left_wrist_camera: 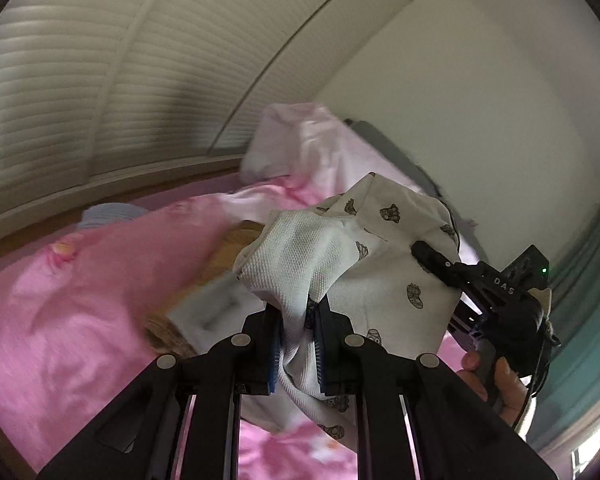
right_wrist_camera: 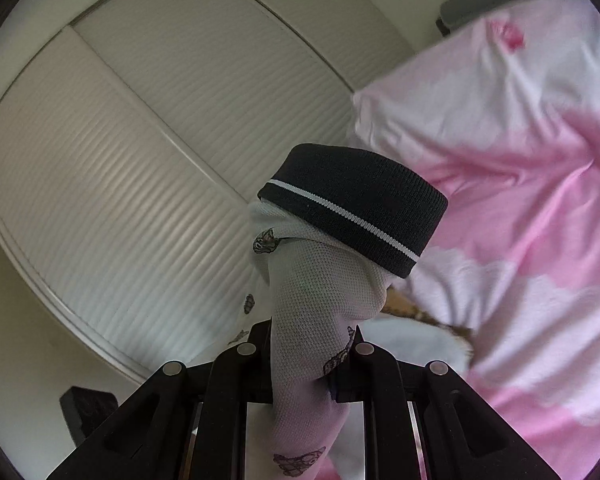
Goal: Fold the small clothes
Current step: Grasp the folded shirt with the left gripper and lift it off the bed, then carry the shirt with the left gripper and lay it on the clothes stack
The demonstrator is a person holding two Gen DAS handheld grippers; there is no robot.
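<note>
A small white garment [left_wrist_camera: 384,276] with little dark printed figures hangs in the air between both grippers. My left gripper [left_wrist_camera: 296,320] is shut on a bunched white mesh part of it. My right gripper [right_wrist_camera: 312,356] is shut on another part of the garment [right_wrist_camera: 312,300], beside its dark ribbed band with a white stripe [right_wrist_camera: 356,204]. In the left wrist view the right gripper [left_wrist_camera: 424,252] reaches in from the right, held by a hand [left_wrist_camera: 500,380], its tip pressed into the cloth.
A pink and white bedcover [left_wrist_camera: 72,300] lies below, also in the right wrist view [right_wrist_camera: 520,200]. A wooden surface with a white item [left_wrist_camera: 216,308] shows between its folds. White slatted wardrobe doors [right_wrist_camera: 140,152] stand behind. A grey-blue cloth [left_wrist_camera: 108,214] lies at the far edge.
</note>
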